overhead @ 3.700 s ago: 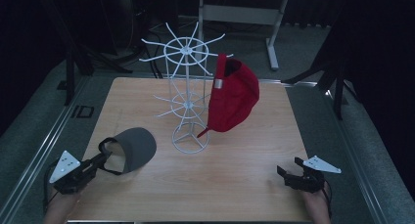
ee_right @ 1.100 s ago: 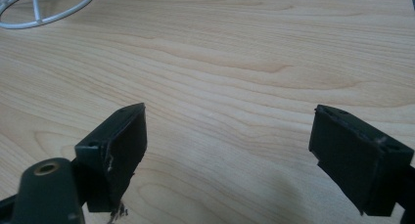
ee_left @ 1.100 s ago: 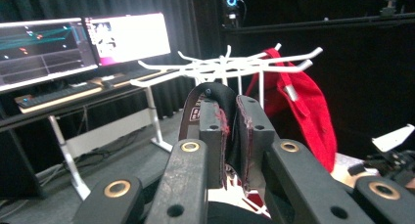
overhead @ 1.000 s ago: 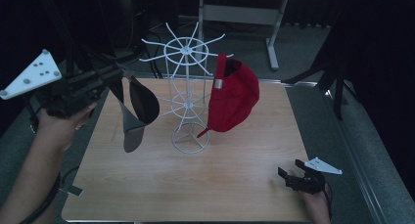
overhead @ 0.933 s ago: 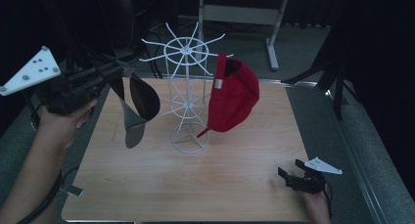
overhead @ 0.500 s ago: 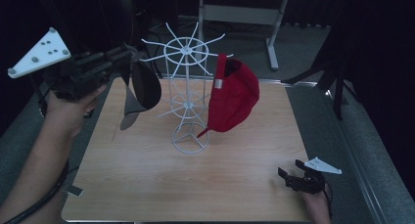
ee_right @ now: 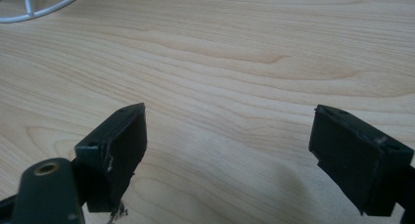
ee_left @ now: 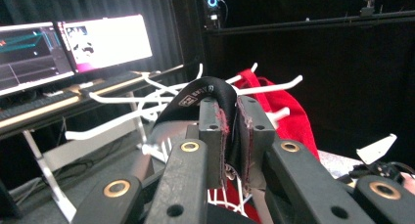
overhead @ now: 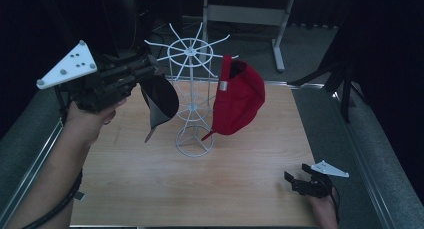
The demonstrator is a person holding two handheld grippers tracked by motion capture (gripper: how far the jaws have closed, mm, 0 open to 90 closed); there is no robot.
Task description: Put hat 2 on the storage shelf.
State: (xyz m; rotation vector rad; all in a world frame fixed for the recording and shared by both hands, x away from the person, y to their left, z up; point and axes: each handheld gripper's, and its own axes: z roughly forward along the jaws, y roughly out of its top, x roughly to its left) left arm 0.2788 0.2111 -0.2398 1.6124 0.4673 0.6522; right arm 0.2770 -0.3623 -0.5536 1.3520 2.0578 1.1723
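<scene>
The cap point(overhead: 159, 98) in the left gripper point(overhead: 137, 75) is black. Just past it stands a white rack point(overhead: 192, 101) with a red cap point(overhead: 239, 101) on a pale wood-grain table point(overhead: 250, 189).

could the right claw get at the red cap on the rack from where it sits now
Probably yes. The right claw rests open and empty at the table's near right corner, with bare wood between it and the red cap, which hangs on the white wire rack's right side. The left claw, shut on the dark cap, is on the far side.

Dim, bluish room; lit tabletop, glaring monitors, soft focus.
</scene>
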